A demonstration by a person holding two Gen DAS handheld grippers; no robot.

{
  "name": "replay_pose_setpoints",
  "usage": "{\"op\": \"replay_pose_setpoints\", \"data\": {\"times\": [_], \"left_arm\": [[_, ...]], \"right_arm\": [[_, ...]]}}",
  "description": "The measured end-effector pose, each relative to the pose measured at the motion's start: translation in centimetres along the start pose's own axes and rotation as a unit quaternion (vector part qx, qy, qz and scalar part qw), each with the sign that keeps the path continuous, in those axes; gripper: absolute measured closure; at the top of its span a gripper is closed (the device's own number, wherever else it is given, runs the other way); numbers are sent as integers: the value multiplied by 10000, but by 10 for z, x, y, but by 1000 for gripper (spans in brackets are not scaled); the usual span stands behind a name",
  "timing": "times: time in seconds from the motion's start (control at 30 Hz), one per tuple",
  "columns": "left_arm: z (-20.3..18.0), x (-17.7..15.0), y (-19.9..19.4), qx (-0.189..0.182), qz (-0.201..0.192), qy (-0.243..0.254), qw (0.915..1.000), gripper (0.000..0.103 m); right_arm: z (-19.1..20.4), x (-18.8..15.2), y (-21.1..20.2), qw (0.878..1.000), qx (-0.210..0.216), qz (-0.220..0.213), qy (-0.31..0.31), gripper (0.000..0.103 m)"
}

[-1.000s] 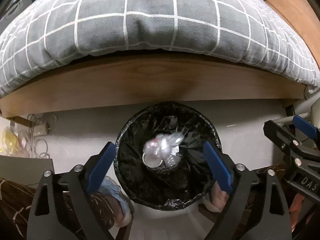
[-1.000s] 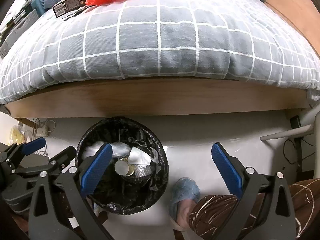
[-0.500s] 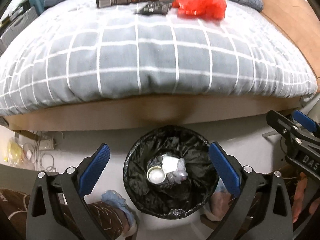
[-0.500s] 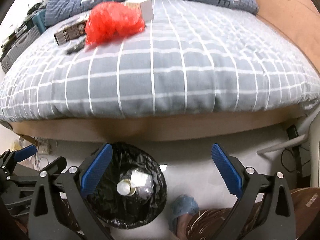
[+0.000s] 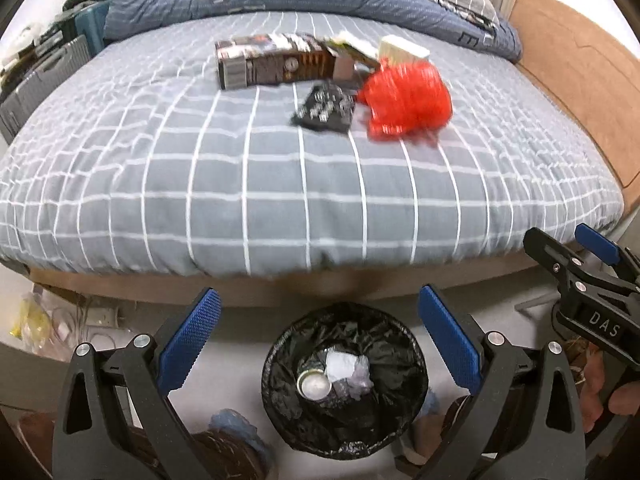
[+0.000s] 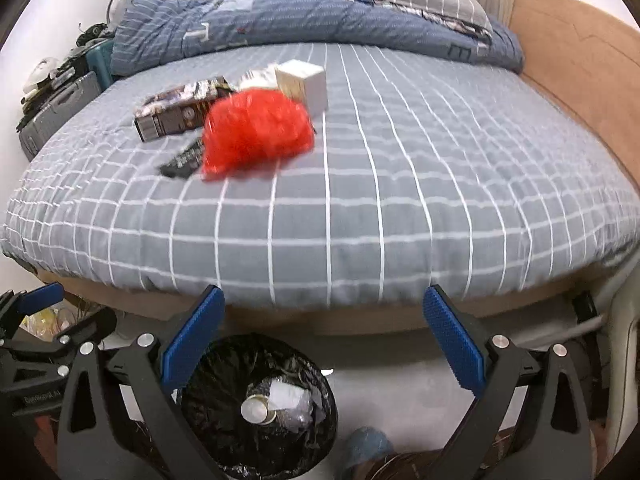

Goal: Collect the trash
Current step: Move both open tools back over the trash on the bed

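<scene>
Nearest the cameras, the left gripper [image 5: 318,332] and the right gripper [image 6: 324,334] both hang with jaws spread wide and nothing between the blue pads. On the floor below them stands a round trash bin [image 5: 345,390] lined with a black bag — inside lie a metal can [image 5: 314,385] and crumpled white and clear wrappers [image 5: 347,368]. Past the bin runs the wooden bed frame [image 5: 320,288], then the grey checked mattress cover [image 5: 280,184]. Farther up the bed the trash sits in a cluster: a crumpled red plastic bag [image 6: 256,134], a small black packet [image 5: 324,108] just beside it, a long dark carton [image 5: 276,65] behind, and a white box [image 6: 304,80] touching the bag's far side. A rumpled blue duvet [image 6: 320,20] lies at the head — blurred.
</scene>
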State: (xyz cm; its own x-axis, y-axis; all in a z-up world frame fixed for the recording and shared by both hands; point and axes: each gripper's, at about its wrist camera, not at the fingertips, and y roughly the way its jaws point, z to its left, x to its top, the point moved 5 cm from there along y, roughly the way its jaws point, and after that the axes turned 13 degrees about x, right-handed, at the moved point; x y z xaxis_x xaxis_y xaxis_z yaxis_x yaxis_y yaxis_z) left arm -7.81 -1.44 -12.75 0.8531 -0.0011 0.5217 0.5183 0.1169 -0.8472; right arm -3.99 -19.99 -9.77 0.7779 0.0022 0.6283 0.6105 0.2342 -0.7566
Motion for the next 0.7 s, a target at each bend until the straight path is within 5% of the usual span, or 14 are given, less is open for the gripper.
{"op": "replay_pose_setpoints", "data": {"times": [0.43, 0.7], "left_arm": [[35, 91, 0, -9, -254, 129, 9996, 6], [43, 162, 15, 108, -486, 823, 9954, 6]], "right_arm": [[14, 75, -3, 9991, 132, -325, -247, 8], [19, 124, 20, 9981, 297, -471, -246, 8]]}}
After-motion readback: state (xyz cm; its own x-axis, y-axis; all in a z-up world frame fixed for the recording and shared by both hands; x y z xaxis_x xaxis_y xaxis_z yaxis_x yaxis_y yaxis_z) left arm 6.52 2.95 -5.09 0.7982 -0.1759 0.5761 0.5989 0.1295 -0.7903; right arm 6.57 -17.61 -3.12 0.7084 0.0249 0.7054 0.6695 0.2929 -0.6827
